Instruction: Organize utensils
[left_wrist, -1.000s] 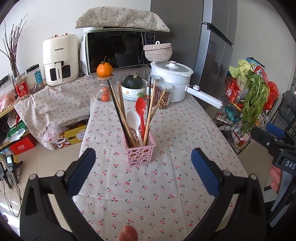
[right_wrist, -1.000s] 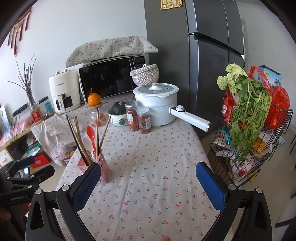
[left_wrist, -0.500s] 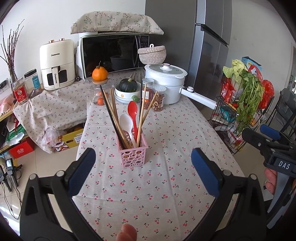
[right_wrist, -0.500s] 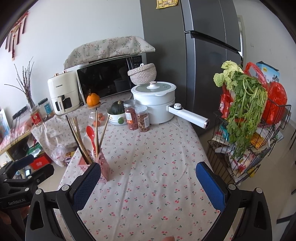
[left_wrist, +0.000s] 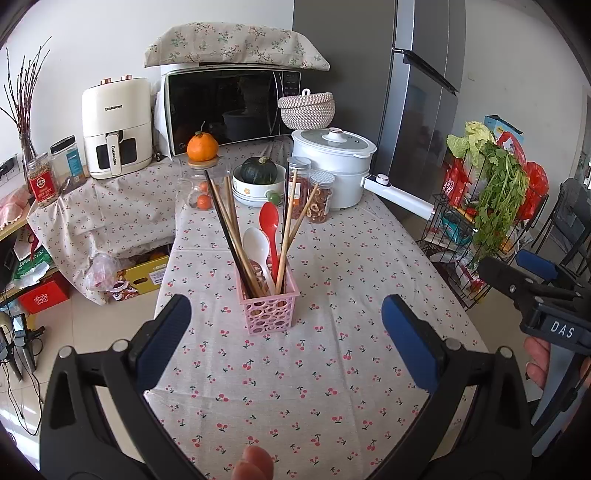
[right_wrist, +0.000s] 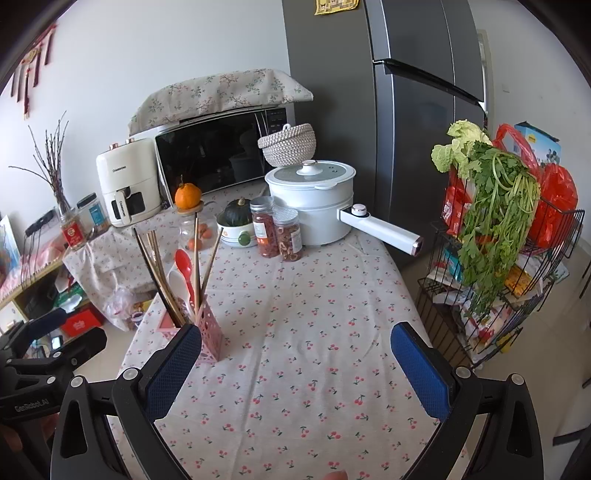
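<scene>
A pink perforated utensil holder (left_wrist: 269, 308) stands upright on the cherry-print tablecloth (left_wrist: 314, 369). It holds several wooden chopsticks (left_wrist: 229, 225), a red spoon (left_wrist: 269, 225) and a white spoon (left_wrist: 256, 245). My left gripper (left_wrist: 286, 336) is open and empty, a little in front of the holder. My right gripper (right_wrist: 295, 365) is open and empty; the holder (right_wrist: 207, 332) is by its left finger, with the red spoon (right_wrist: 184, 264) above. Each gripper shows at the edge of the other's view.
At the table's far end stand a white pot with a long handle (left_wrist: 332, 166), two spice jars (left_wrist: 310, 195), a bowl with a green squash (left_wrist: 258, 177) and a jar topped by an orange (left_wrist: 201, 166). A wire rack of greens (right_wrist: 491, 240) is right of the table.
Both grippers have drawn back from the table and risen slightly, so the holder looks smaller and farther away. Both stay open and empty.
</scene>
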